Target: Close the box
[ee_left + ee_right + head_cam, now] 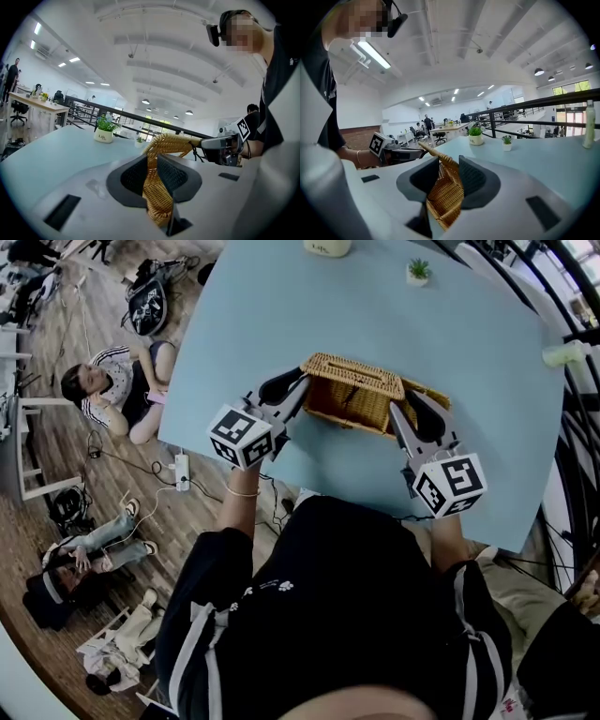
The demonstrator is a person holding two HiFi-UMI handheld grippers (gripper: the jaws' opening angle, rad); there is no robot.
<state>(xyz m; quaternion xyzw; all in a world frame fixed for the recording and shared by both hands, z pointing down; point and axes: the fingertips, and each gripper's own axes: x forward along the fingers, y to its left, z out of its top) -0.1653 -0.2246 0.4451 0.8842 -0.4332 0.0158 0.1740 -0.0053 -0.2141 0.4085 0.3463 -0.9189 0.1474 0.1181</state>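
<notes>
A woven wicker box [359,399] stands on the light blue table [281,306], close to its near edge. Its lid [352,375] lies tilted over the body. My left gripper [298,385] grips the lid's left end and my right gripper [411,407] grips its right end. In the left gripper view the wicker edge [154,192] runs up between the dark pads of the left gripper [152,178] and curves across to the other gripper. The right gripper view shows the same wicker [440,194] pinched in the right gripper [447,183].
Two small potted plants [418,271] [104,132] and a white pot [328,246] stand at the table's far side. A pale bottle [589,124] stands far right. A railing borders the table. People sit on the wooden floor [112,390] to the left.
</notes>
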